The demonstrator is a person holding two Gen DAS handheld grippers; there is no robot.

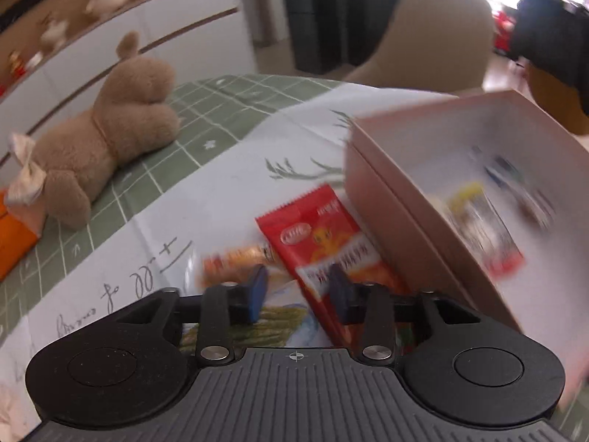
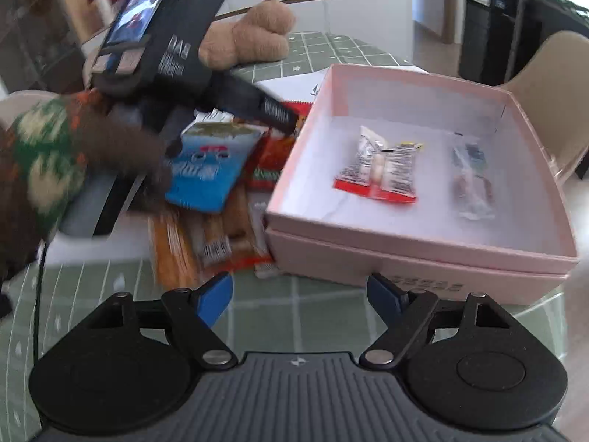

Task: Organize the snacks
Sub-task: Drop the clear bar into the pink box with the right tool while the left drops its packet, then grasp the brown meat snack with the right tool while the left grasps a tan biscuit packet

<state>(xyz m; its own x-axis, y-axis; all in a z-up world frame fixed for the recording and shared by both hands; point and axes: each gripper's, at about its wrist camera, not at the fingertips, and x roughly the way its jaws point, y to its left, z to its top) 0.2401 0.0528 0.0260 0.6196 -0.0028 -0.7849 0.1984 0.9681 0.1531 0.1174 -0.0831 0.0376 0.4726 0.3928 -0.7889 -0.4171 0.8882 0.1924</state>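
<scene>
- We judge the red packet (image 1: 320,243) light, thin and crinkly, likely slick on its film. It lies flat on the white paper (image 1: 206,202), just beside the pink box (image 1: 397,217), at about one o'clock from the left gripper (image 1: 299,291).
- The left gripper's jaws stand part-spread over the near end of the red packet, one blue pad either side; we cannot tell whether they press it yet. No earlier view lets us say more.
- We would take the packet by a short edge or crimped seam, since a flat pinch on the middle may slip or crush what is inside.
- The right gripper (image 2: 300,294) has its jaws spread wide with nothing between them, hovering over the green bench (image 2: 294,316) at six o'clock from the box.
- Inside the box lie a red-edged silver packet (image 2: 379,169) and a clear wrapper (image 2: 473,184), well apart.
- The loose pile sits at nine o'clock from the box: a blue packet (image 2: 206,169) on top, orange sticks (image 2: 176,246) nearer us.
- The box wall stands close against the red packet, so the lift must clear that rim.
- A plush bear (image 1: 106,136) lies at ten o'clock, out of the path. A beige chair (image 1: 438,37) stands beyond the bench.
- The patterned sleeve (image 2: 44,162) and the left device crowd the pile from the right gripper's side.
</scene>
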